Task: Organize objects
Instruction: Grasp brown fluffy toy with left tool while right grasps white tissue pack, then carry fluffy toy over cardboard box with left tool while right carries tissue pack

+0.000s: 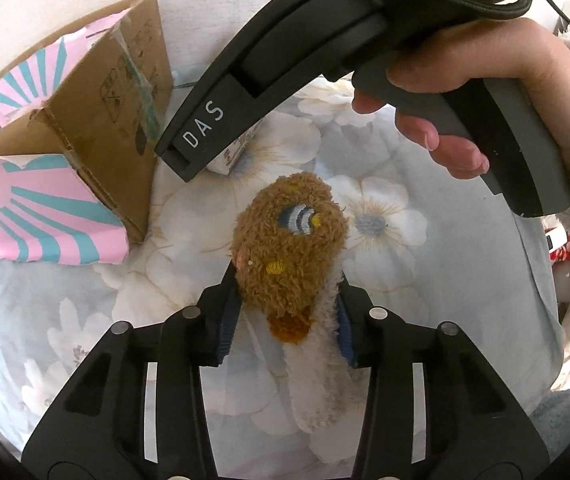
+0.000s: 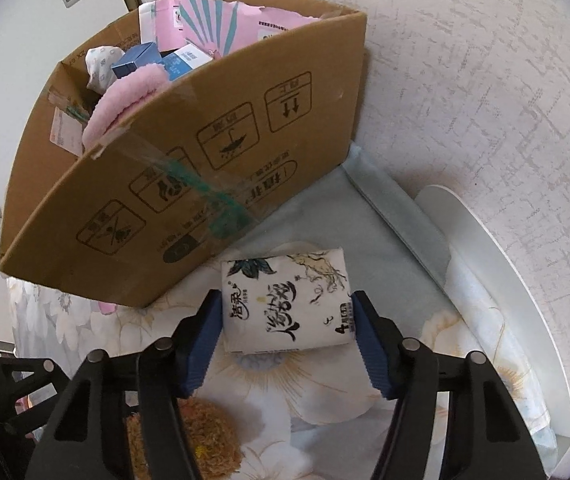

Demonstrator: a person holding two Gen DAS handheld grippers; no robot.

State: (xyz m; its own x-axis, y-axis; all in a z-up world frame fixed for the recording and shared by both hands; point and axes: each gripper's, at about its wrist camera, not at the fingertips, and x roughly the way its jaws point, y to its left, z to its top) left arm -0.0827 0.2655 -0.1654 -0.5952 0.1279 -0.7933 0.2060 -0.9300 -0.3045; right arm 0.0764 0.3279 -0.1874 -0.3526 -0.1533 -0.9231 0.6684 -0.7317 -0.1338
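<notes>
My left gripper is shut on a brown fuzzy slipper with a bee patch and white lining, held over the floral bedsheet. My right gripper is shut on a white tissue pack with black calligraphy, resting on the sheet. The cardboard box stands just behind the pack, against the wall. It holds a pink fuzzy slipper, blue boxes and pink packaging. In the left wrist view the box is at upper left, and the right hand and its gripper's body cross the top.
A textured wall rises behind the bed. A white curved bed rail runs along the right edge. A pink and teal striped flap hangs from the box's near side. The brown slipper shows below my right gripper.
</notes>
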